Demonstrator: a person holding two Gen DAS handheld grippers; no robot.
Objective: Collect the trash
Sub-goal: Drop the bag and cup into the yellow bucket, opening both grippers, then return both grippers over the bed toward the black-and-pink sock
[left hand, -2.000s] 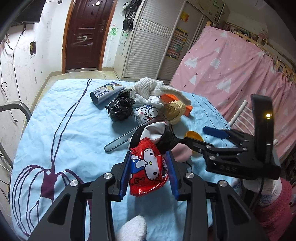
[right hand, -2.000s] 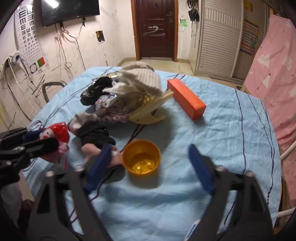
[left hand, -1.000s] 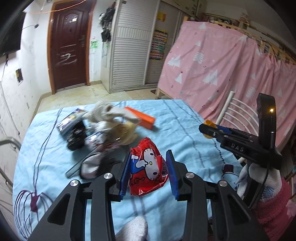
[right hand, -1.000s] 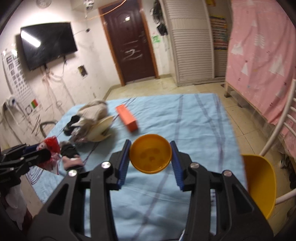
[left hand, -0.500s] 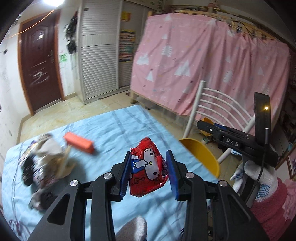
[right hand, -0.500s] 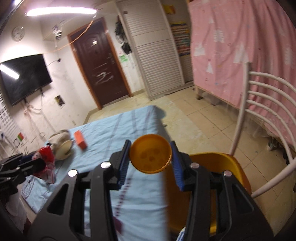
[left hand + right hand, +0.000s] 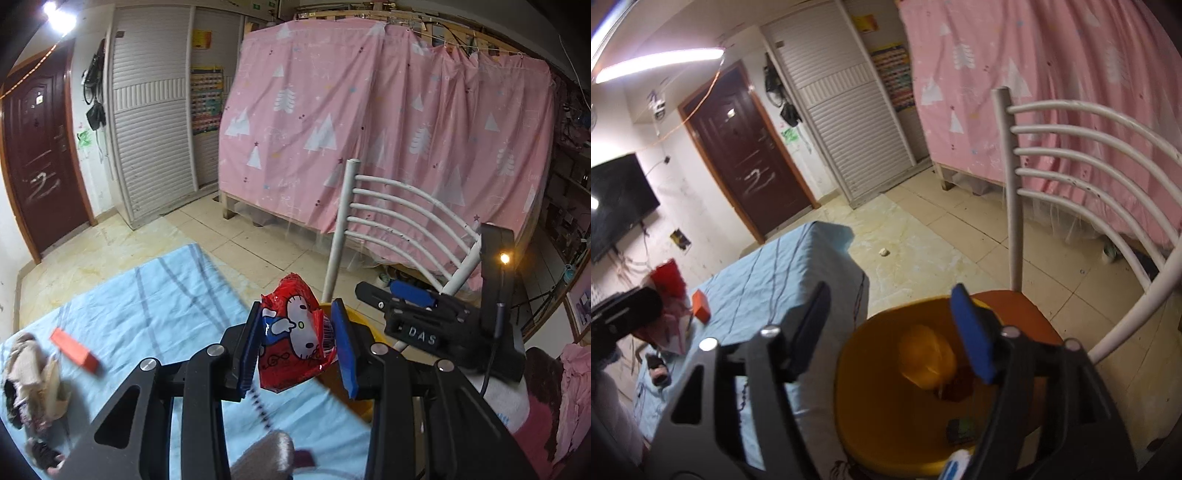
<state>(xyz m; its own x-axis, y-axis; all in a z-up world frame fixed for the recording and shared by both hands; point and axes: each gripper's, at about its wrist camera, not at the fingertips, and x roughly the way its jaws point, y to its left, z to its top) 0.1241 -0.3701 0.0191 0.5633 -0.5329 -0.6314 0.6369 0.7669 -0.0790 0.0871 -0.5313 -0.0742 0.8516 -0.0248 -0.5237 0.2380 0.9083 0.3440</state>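
My left gripper (image 7: 297, 349) is shut on a red Hello Kitty snack wrapper (image 7: 293, 338), held above the table edge near the yellow bin (image 7: 360, 323). My right gripper (image 7: 897, 325) is open above the yellow bin (image 7: 871, 387) on the chair seat. The small orange cup (image 7: 927, 356) lies blurred inside the bin, free of the fingers. Other dark scraps (image 7: 962, 430) lie at the bin's bottom. The left gripper with the wrapper (image 7: 666, 280) shows at the left of the right wrist view.
A white metal chair (image 7: 1108, 177) holds the bin. The blue-clothed table (image 7: 159, 306) carries an orange block (image 7: 75, 349) and a heap of cloth and trash (image 7: 31, 380) at its far left. A pink curtain (image 7: 388, 140) hangs behind.
Both grippers swung right from the table toward the chair. My right gripper opened and let go of the orange cup, which dropped into the yellow bin. The left keeps the wrapper.
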